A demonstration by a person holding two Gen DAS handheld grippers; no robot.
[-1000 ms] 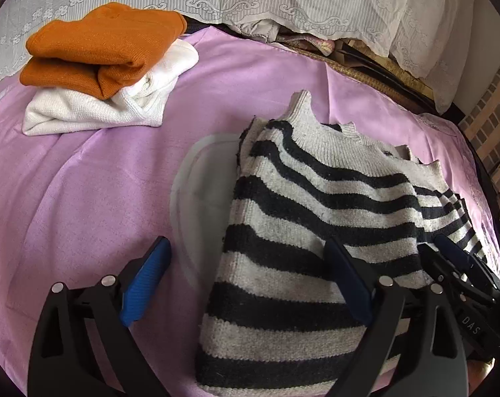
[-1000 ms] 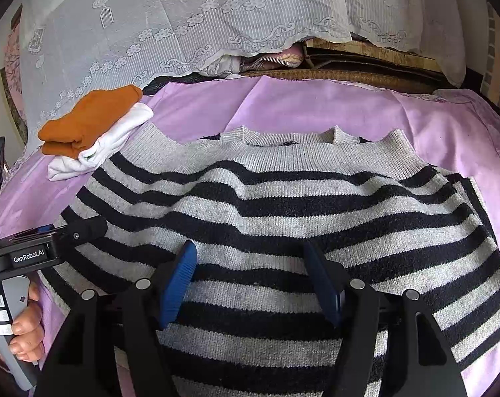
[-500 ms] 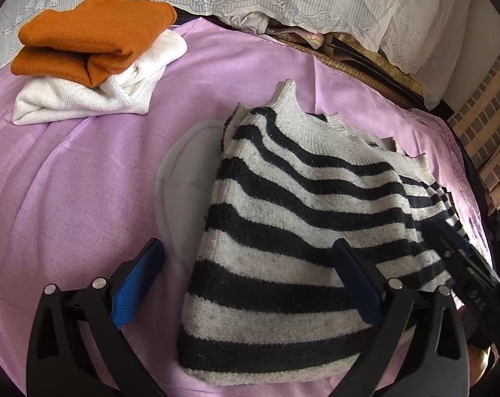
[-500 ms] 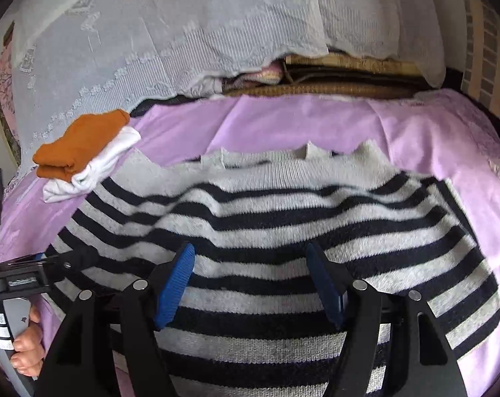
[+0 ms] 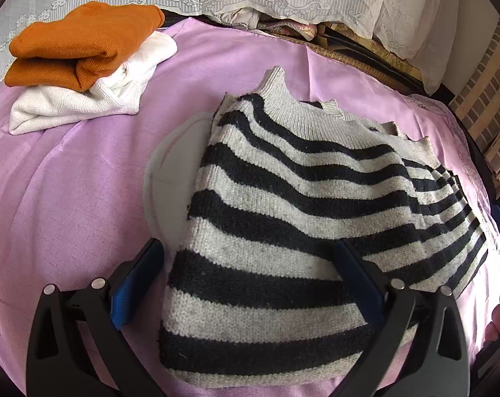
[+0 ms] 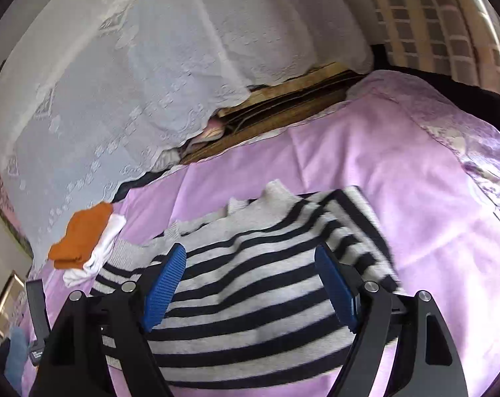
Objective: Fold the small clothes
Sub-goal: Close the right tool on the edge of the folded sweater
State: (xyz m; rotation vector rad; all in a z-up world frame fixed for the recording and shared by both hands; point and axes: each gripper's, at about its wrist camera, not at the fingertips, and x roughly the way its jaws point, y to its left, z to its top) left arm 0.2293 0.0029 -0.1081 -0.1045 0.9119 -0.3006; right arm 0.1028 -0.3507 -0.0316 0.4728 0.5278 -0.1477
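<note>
Presently, one striped sweater (image 5: 283,231), grey-white with black bands, is laid flat on a lilac bedsheet (image 5: 68,198), folded to a compact block. Its neckline is turned toward the far edge of the sheet, its hem toward the near edge, so the long axis runs near to far and the stripes cross it. In the left wrist view a pale oval patch (image 5: 174,178) is seen on the sheet, partly covered by the sweater's left edge. A broad bare stretch of sheet is left open to the left of the sweater, up to the far left corner, where an orange garment (image 5: 81,43) is stacked folded upon a white garment (image 5: 84,99). In the right wrist view open sheet is likewise seen to the right and beyond the neckline. The far edge is bounded by a white lace cover (image 6: 134,82). The left gripper (image 5: 246,284) is held wide apart over the sweater's near left part, gripping nothing. The right gripper (image 6: 250,281) is likewise spread wide above the sweater's near portion, nothing between its blue pads (image 6: 164,284).
</note>
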